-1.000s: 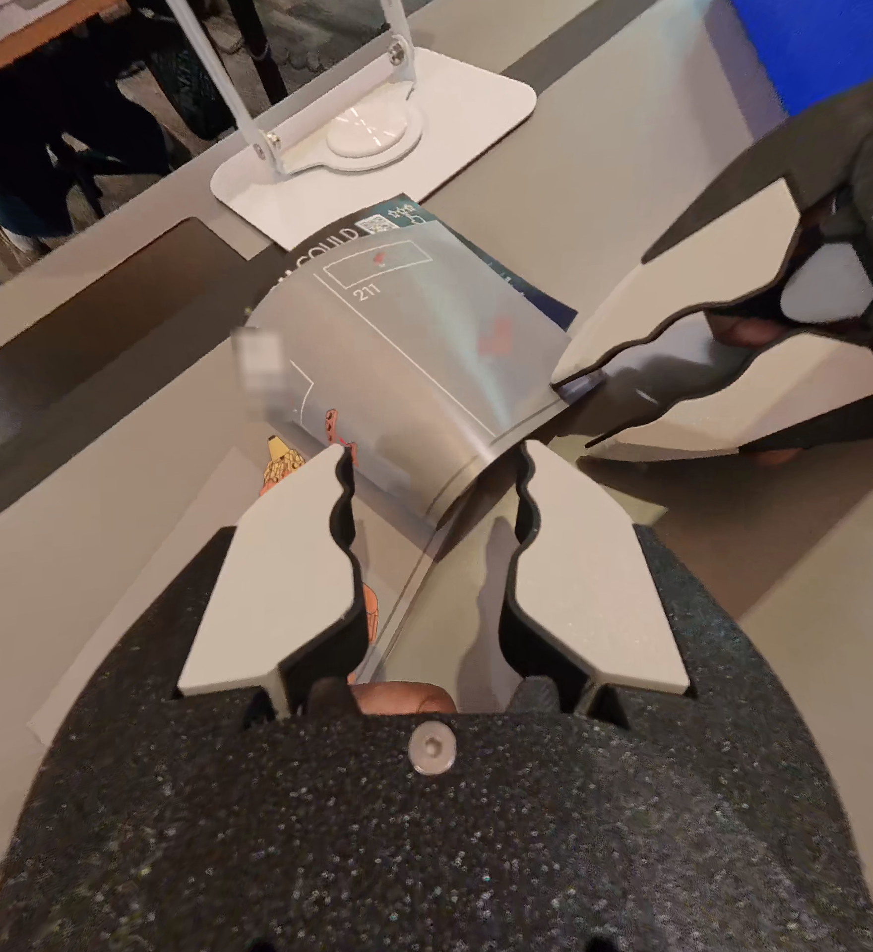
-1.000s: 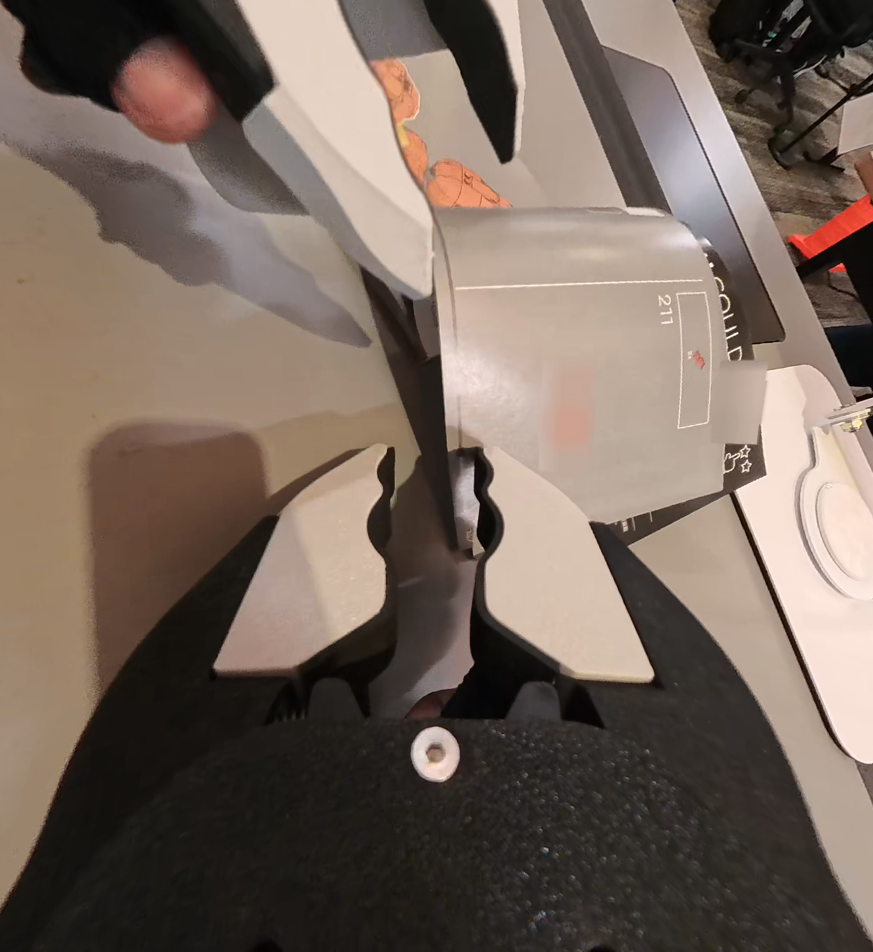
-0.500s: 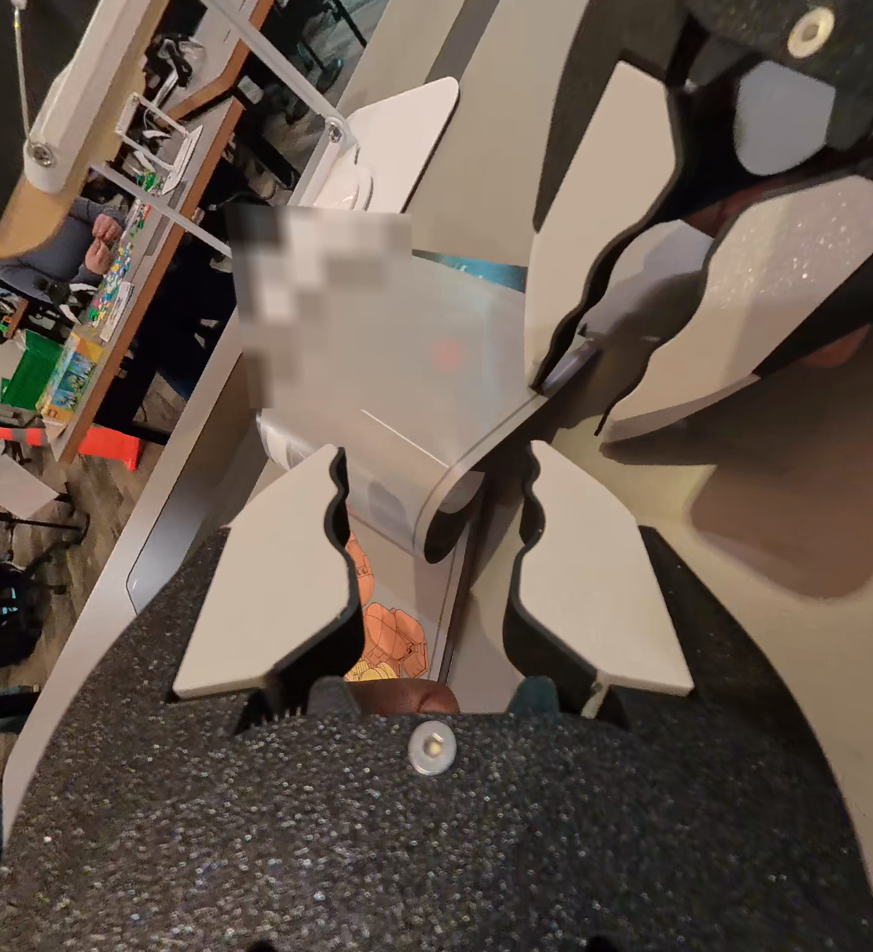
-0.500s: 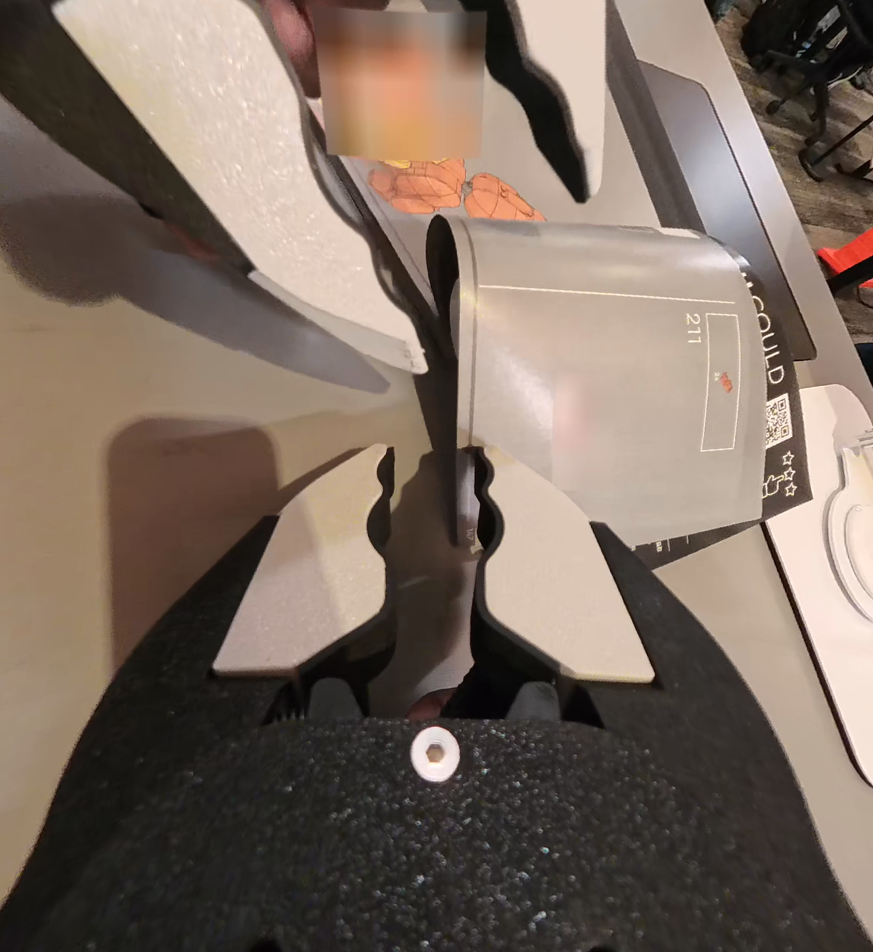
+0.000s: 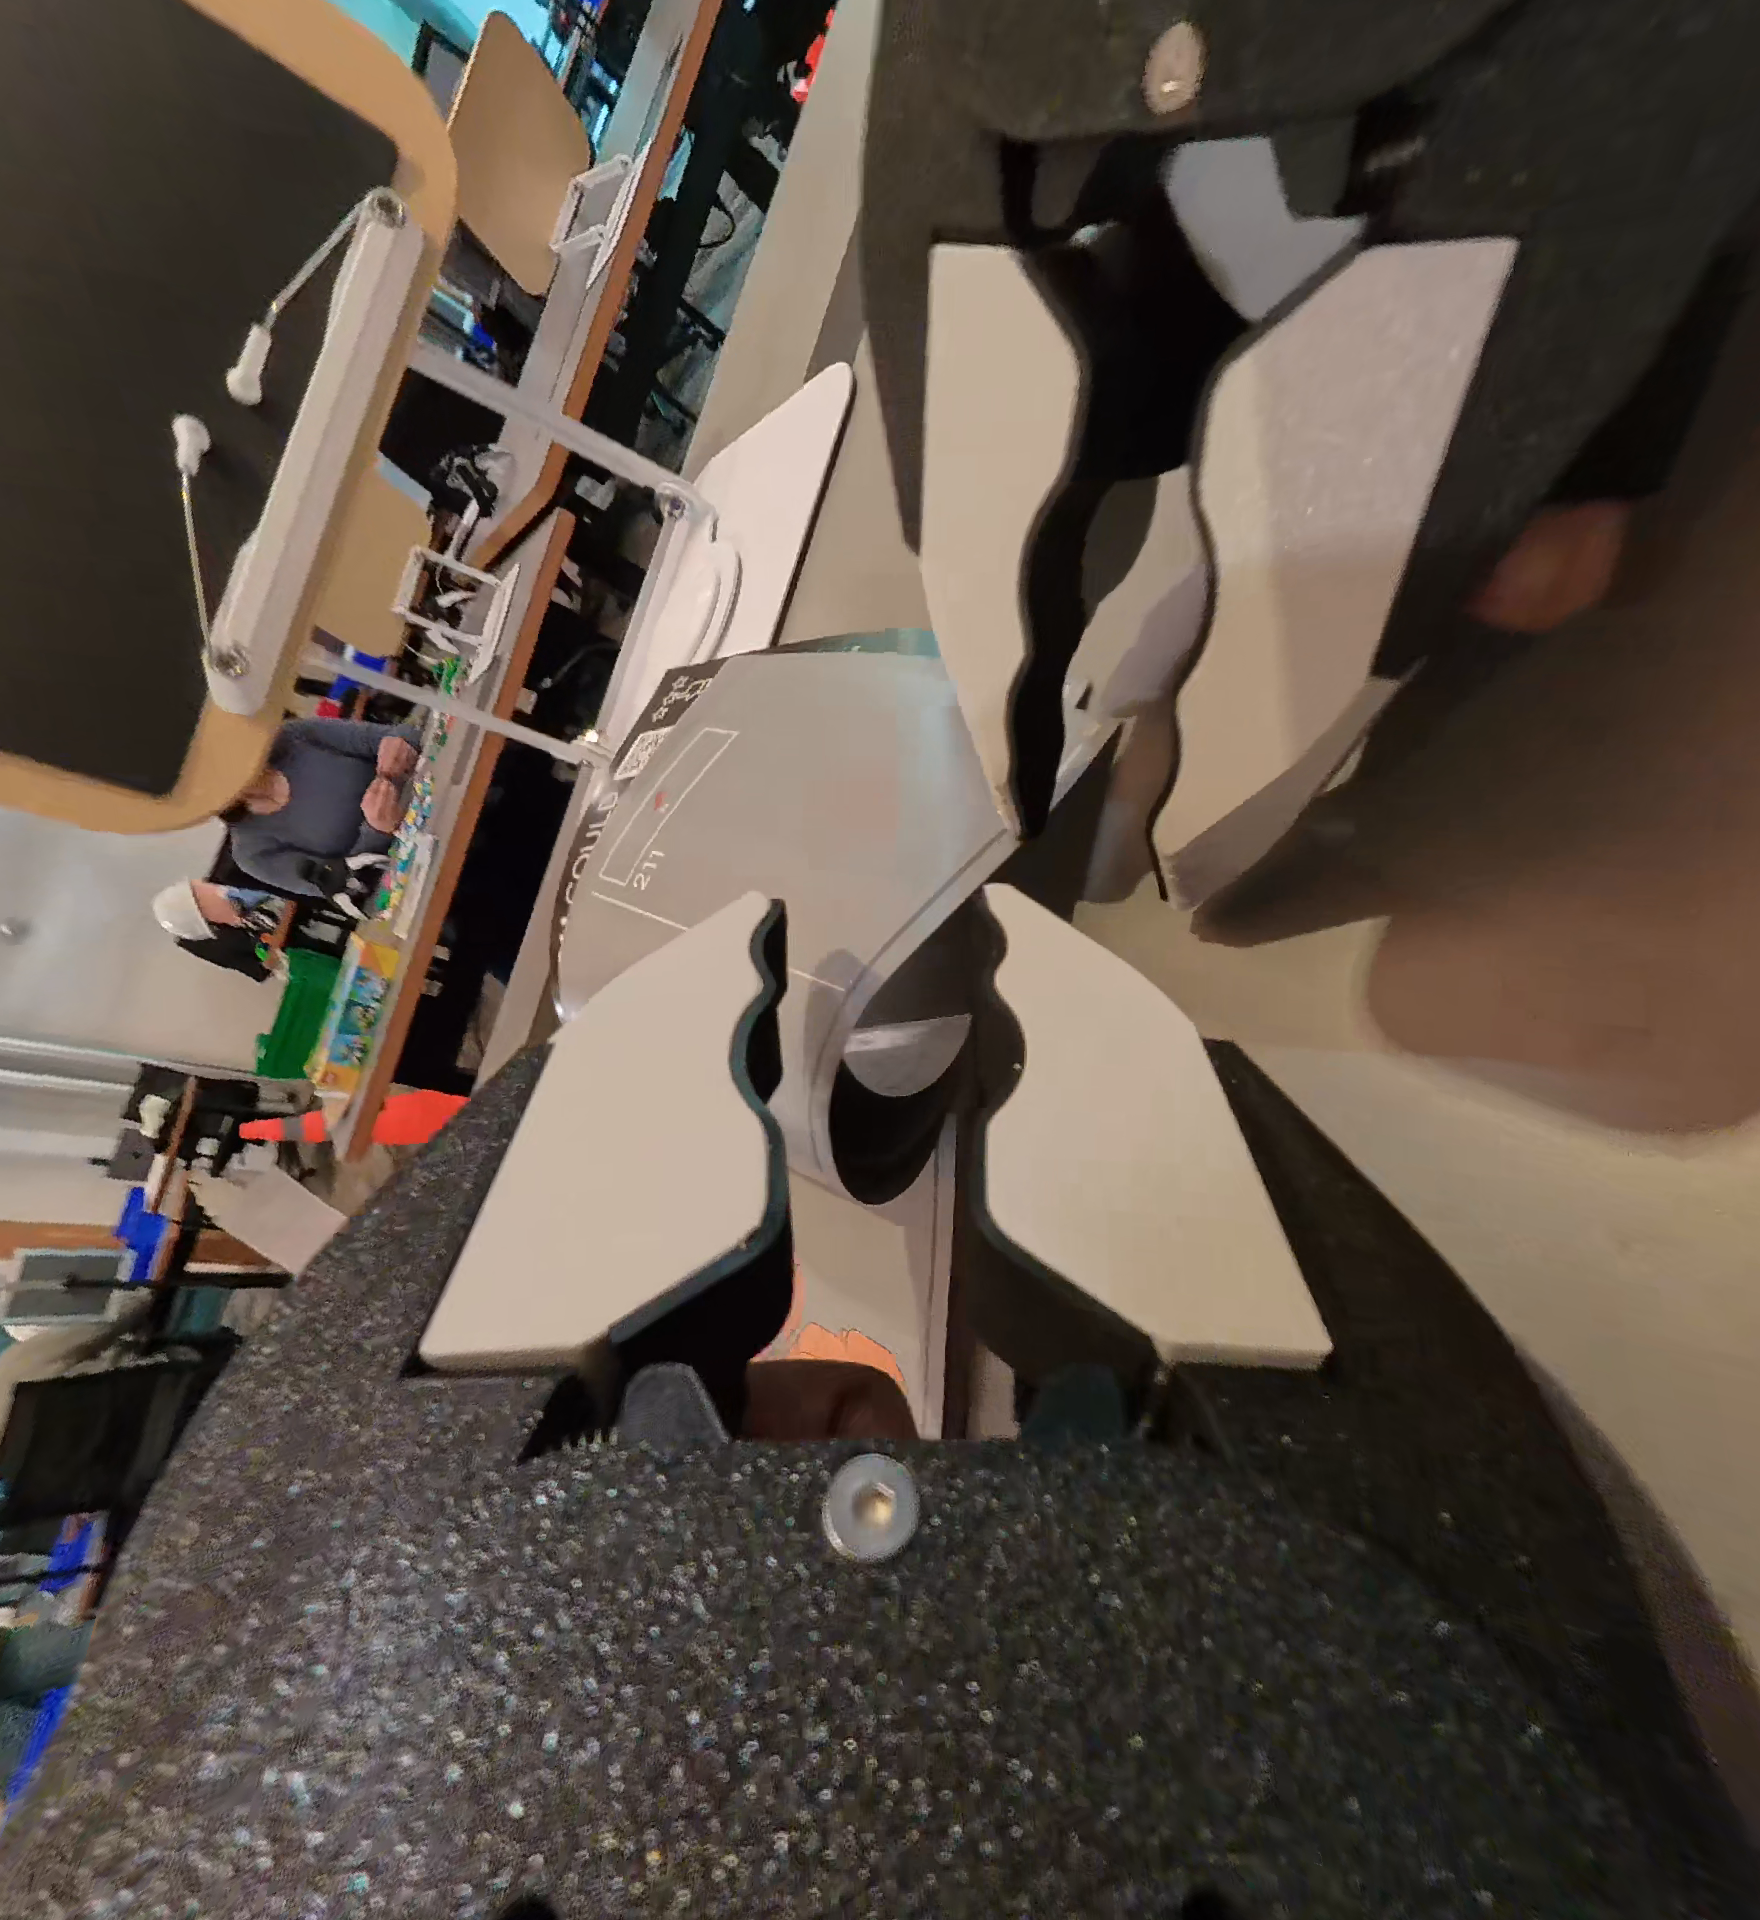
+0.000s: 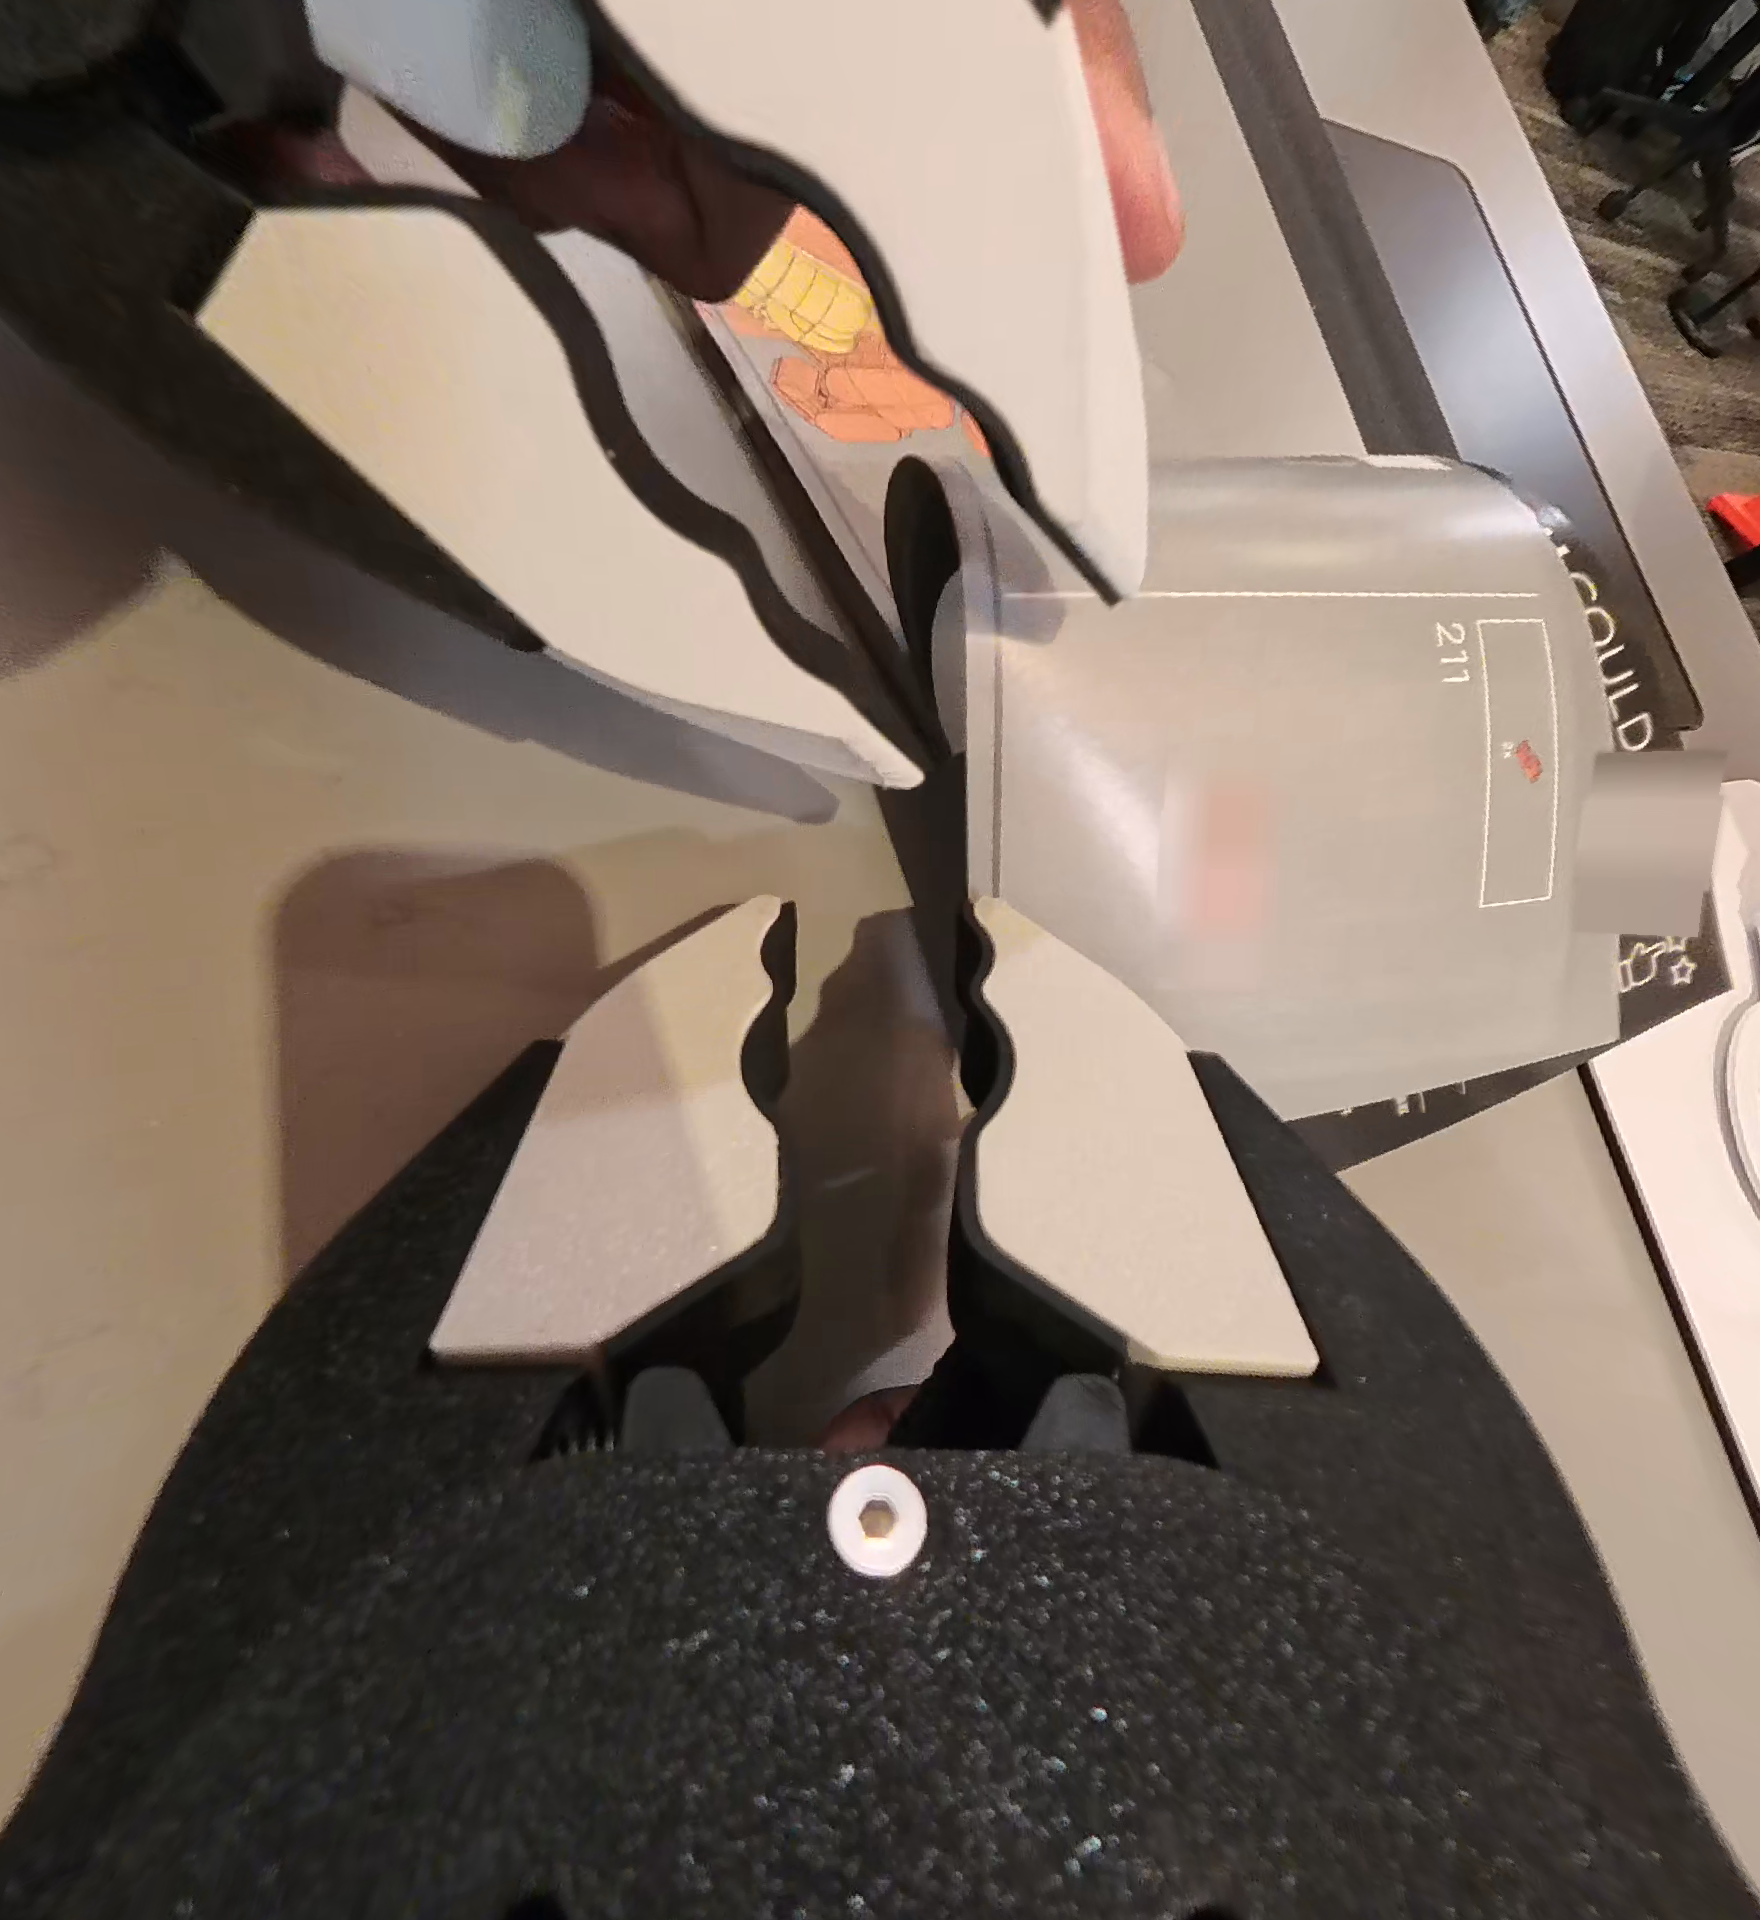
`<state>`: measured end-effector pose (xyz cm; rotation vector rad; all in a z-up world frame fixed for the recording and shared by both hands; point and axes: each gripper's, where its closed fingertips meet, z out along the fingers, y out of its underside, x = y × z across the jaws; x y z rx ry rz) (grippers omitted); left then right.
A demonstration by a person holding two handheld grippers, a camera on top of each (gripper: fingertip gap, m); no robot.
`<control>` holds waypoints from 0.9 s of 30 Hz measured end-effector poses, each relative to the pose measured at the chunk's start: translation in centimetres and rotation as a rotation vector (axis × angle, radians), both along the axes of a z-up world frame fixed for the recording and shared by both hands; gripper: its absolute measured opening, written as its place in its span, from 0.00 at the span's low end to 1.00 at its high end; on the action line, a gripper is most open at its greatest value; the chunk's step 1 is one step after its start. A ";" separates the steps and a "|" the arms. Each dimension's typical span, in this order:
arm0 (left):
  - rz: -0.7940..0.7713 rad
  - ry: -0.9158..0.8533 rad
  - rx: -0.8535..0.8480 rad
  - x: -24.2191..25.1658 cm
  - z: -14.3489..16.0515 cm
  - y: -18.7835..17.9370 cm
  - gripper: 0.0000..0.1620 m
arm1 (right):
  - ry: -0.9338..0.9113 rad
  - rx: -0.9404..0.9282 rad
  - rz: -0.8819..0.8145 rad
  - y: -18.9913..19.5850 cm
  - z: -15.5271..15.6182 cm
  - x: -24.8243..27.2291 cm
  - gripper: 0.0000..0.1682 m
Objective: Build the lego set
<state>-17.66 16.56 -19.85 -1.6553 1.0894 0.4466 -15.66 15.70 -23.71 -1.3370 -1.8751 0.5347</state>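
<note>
Two grippers of mine meet over the instruction booklet [image 6: 1271, 831], which lies open on the beige table [image 6: 180, 987]. Its glossy grey page curls up in an arch, printed with a thin white outlined box and small red part; orange brick drawings show beneath. My right gripper [image 6: 876, 925] stands parted, the page edge against one finger. My left gripper [image 5: 881, 914] gapes around the curl, gripping nothing.

Each speckled black claw [image 6: 876, 914] carries pale wavy-edged fingers [image 6: 1115, 1174] and a silver screw [image 6: 876, 1522].
</note>
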 end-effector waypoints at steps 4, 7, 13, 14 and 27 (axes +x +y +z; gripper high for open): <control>-0.004 0.092 0.052 -0.1 0.4 0.0 0.16 | -0.004 -0.012 0.000 0.0 0.0 0.0 0.17; 0.020 0.161 0.080 -0.6 0.3 0.4 0.13 | -0.012 -0.020 -0.003 0.1 -0.2 0.0 0.17; 0.033 0.105 0.079 -0.3 0.3 0.9 0.14 | 0.062 -0.062 -0.015 0.7 1.0 0.1 0.18; 0.033 0.086 0.078 -0.2 0.5 0.9 0.14 | 0.108 -0.066 -0.032 1.3 1.7 0.2 0.18; 0.060 -0.062 -0.032 -1.4 0.6 -0.1 0.20 | 0.100 0.013 -0.141 5.8 1.5 0.6 0.34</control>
